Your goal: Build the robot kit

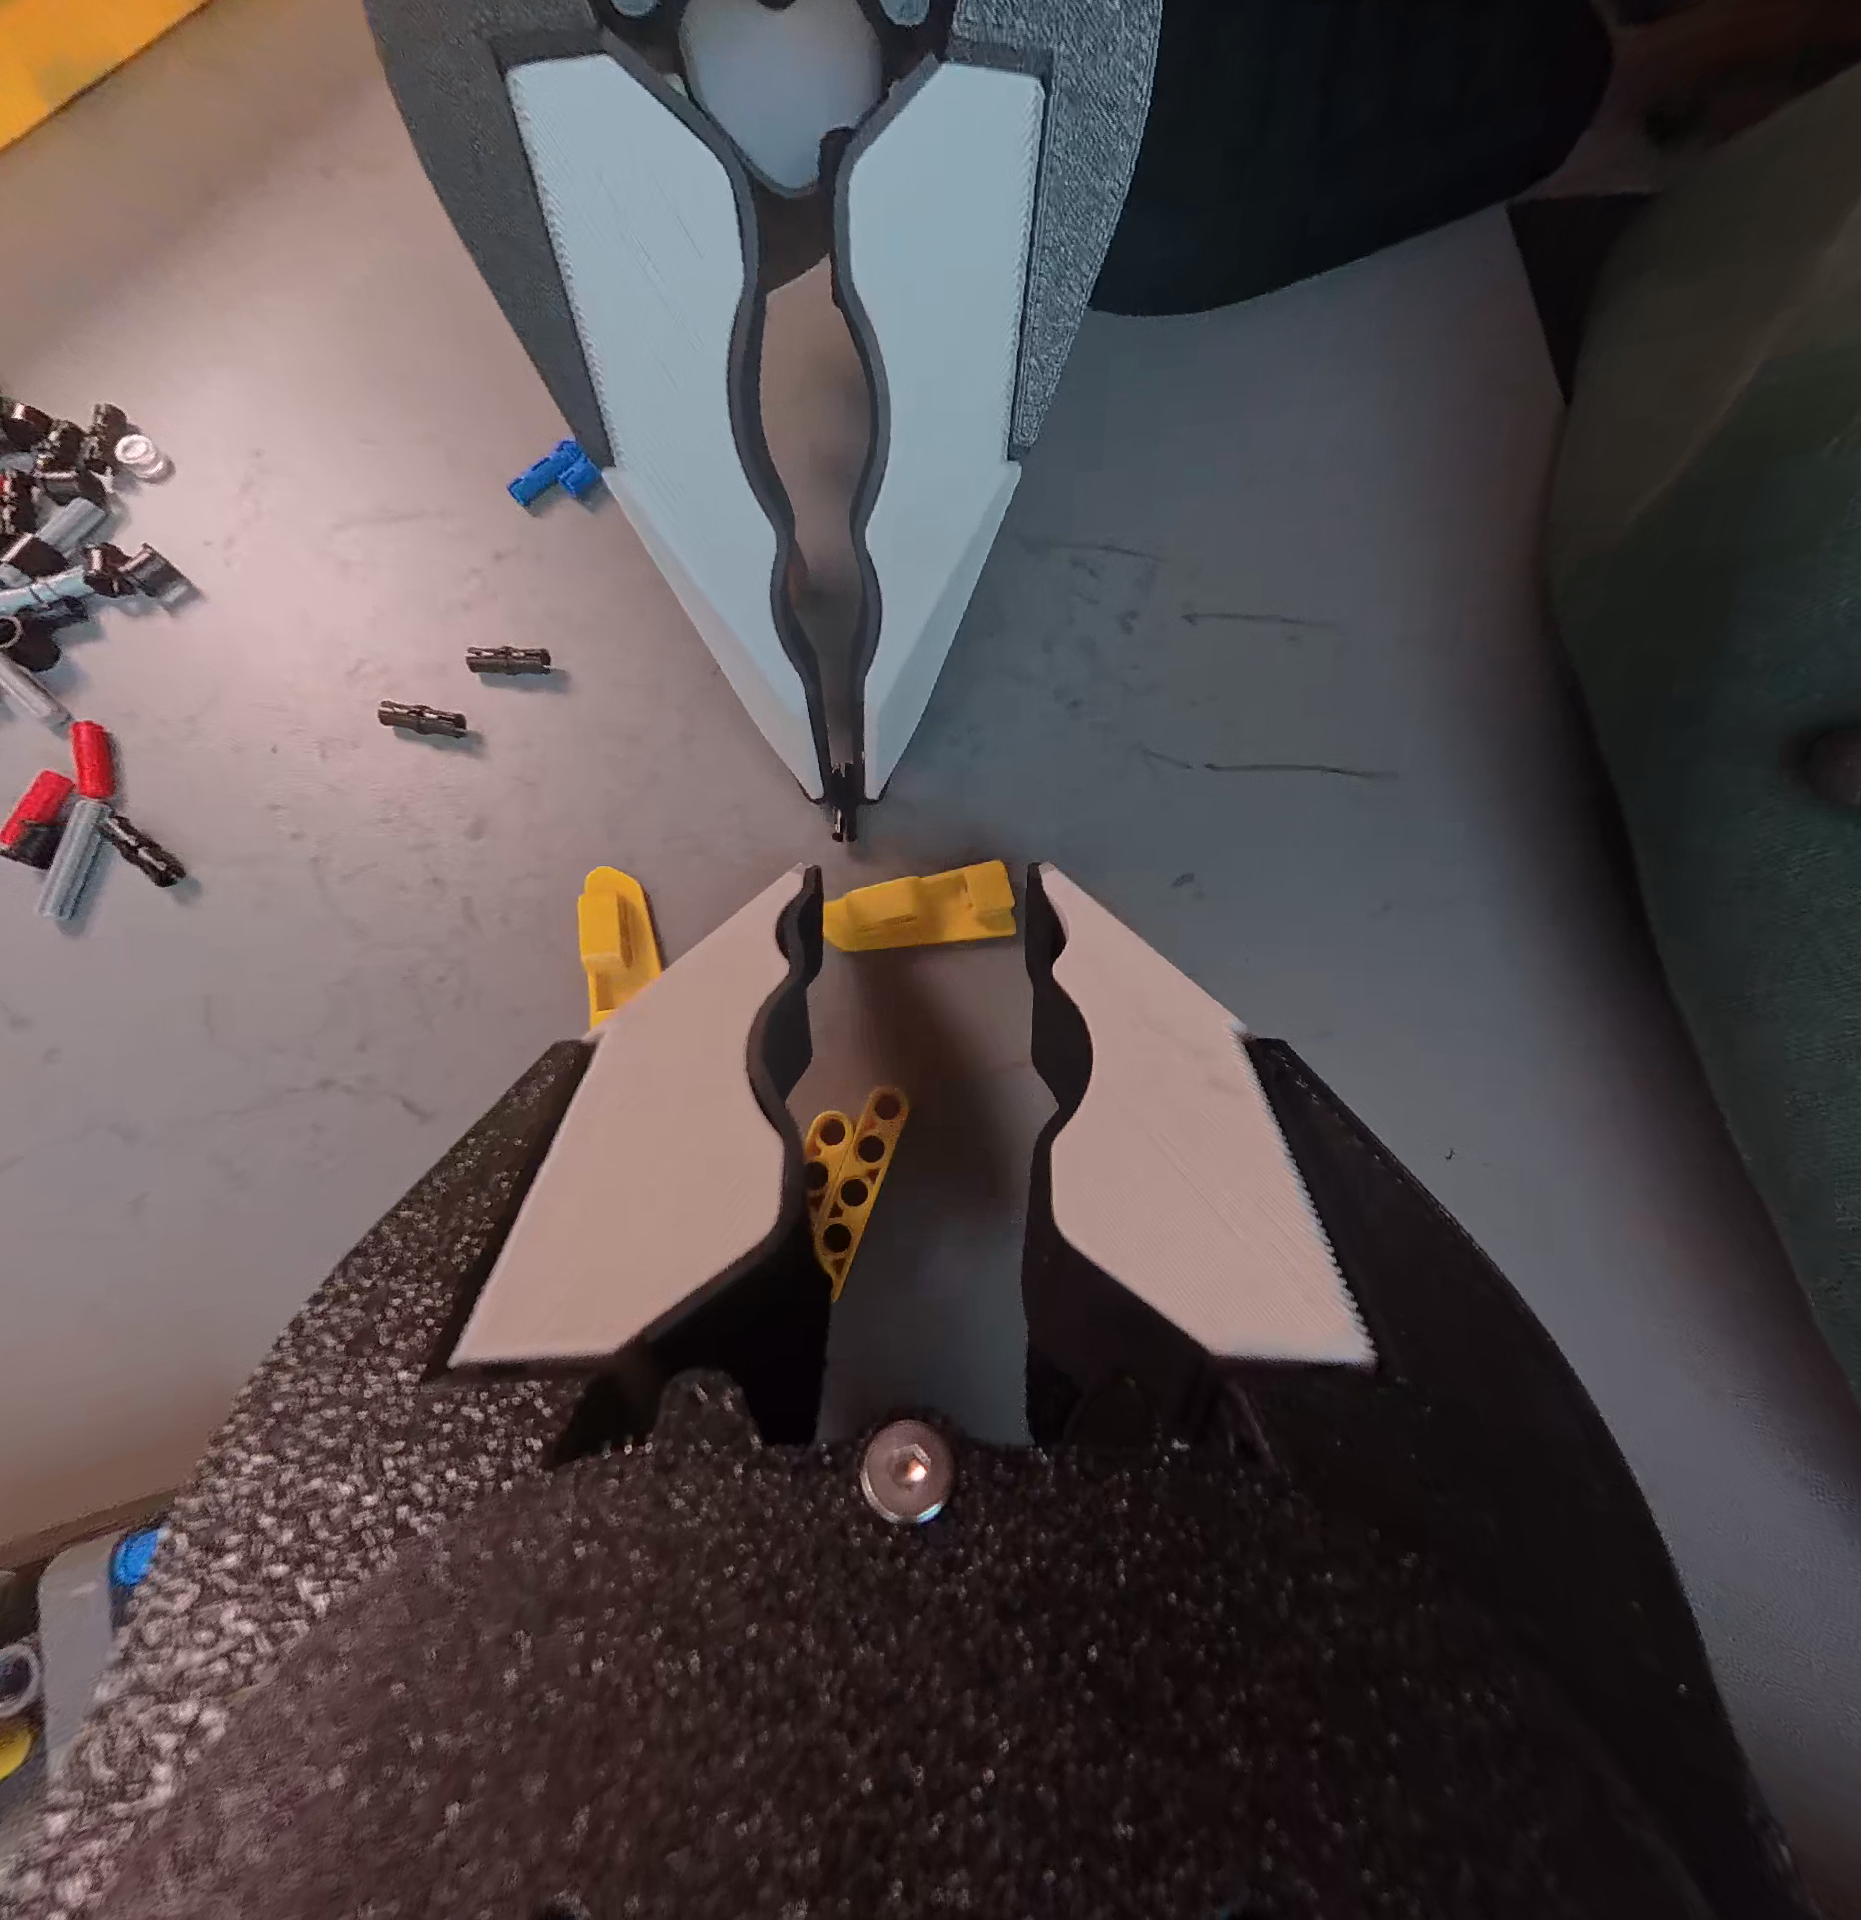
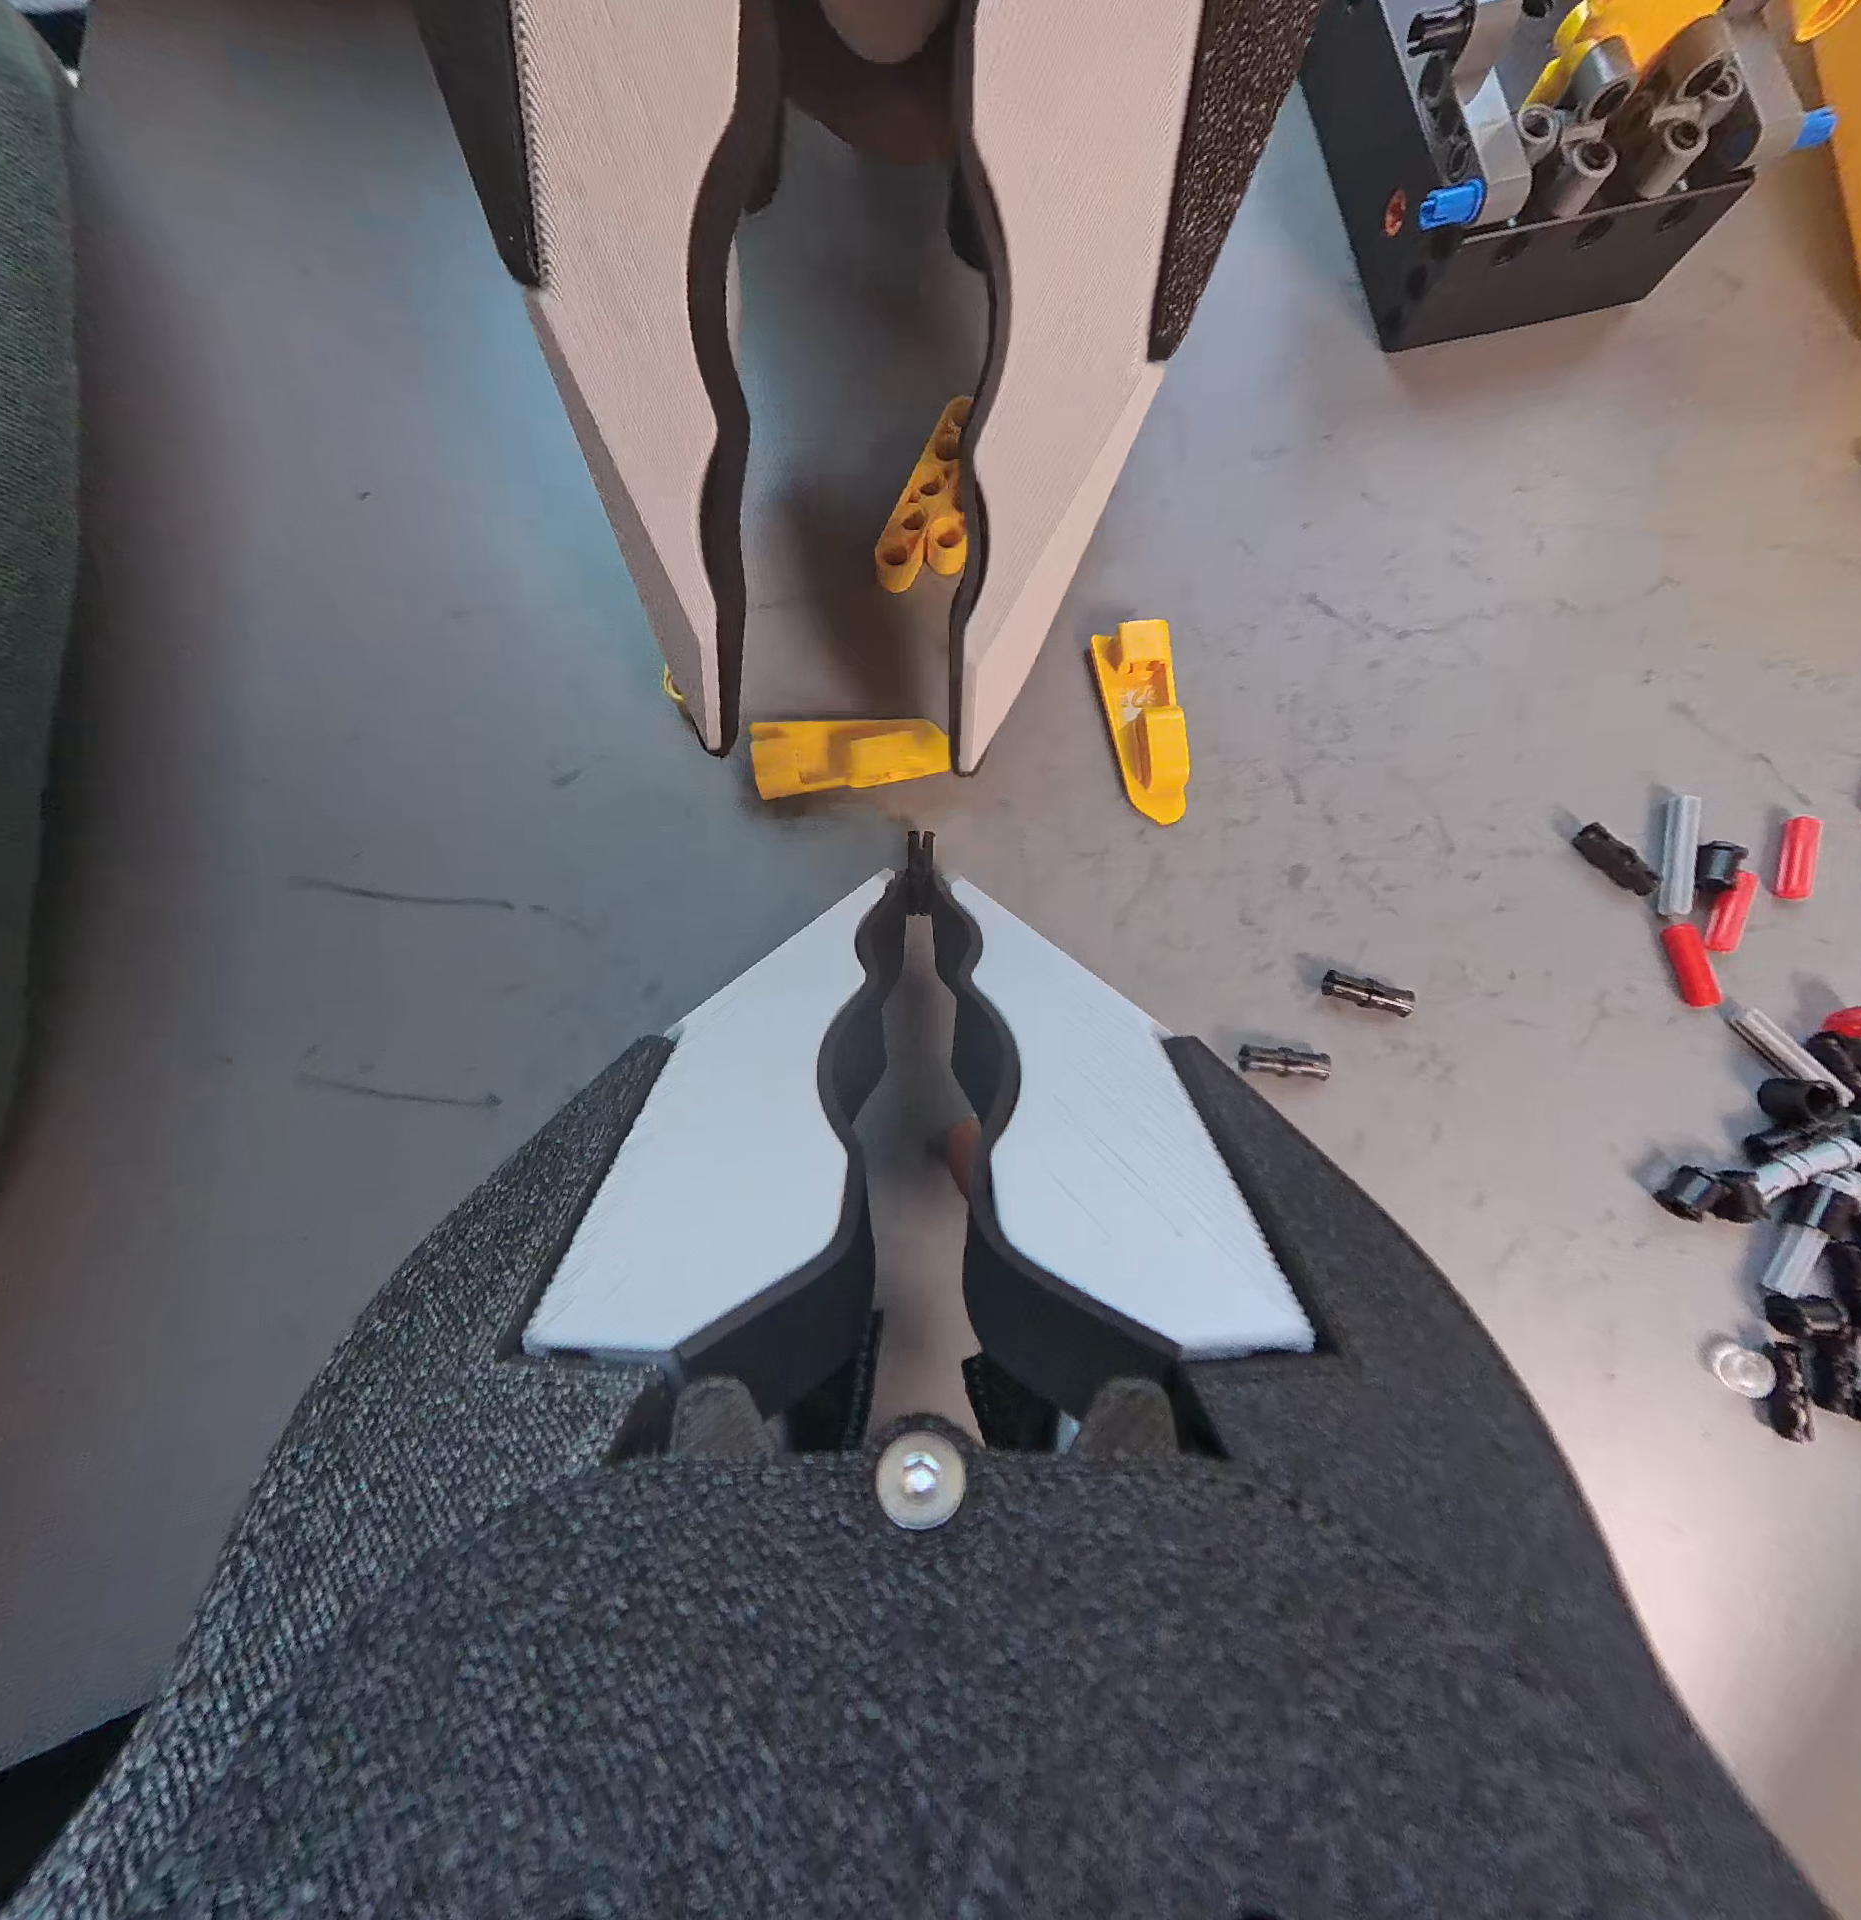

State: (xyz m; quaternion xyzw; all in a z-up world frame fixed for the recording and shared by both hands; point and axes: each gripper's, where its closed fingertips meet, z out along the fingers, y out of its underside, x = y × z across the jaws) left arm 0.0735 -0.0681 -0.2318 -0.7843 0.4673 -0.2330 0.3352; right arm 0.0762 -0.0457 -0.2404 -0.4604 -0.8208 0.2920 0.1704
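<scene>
My right tongs (image 2: 913,878) are pinched tight on a small black pin (image 2: 917,854), its end poking past the tips. My left tongs (image 1: 918,883) stand wide apart, gripping nothing, a yellow wedge piece (image 1: 921,906) lying on the grey counter (image 1: 1269,675) between their tips. Pin tip hangs just short of that wedge. Yellow holed beams (image 1: 853,1174) sit between the left fingers. Second yellow wedge (image 2: 1144,717) beside. Two loose black pins (image 2: 1367,990) nearby; mixed pile of pins (image 2: 1799,1195) farther out.
</scene>
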